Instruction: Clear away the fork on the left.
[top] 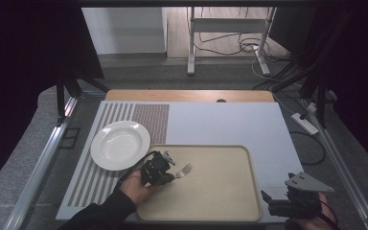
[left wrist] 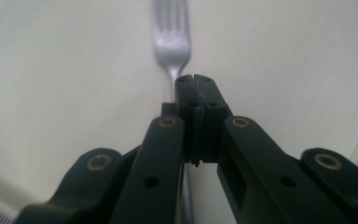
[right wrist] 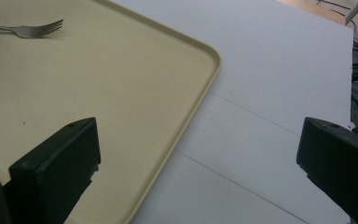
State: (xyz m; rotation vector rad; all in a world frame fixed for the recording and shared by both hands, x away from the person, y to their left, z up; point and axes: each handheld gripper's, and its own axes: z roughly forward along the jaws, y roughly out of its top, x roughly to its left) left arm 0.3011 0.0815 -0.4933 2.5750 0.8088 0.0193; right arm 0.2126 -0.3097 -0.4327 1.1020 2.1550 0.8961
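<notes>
Nearby, plate [top: 120, 144] sits just beside tray [top: 249, 191], perhaps touching its rim.

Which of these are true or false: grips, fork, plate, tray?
1. The left gripper is shut on the fork. True.
2. The fork lies on the white plate. False: it is over the beige tray, and the plate has nothing on it.
3. The right gripper is open, holding nothing. True.
4. The plate sits inside the tray. False: it is on the striped mat beside the tray.
</notes>
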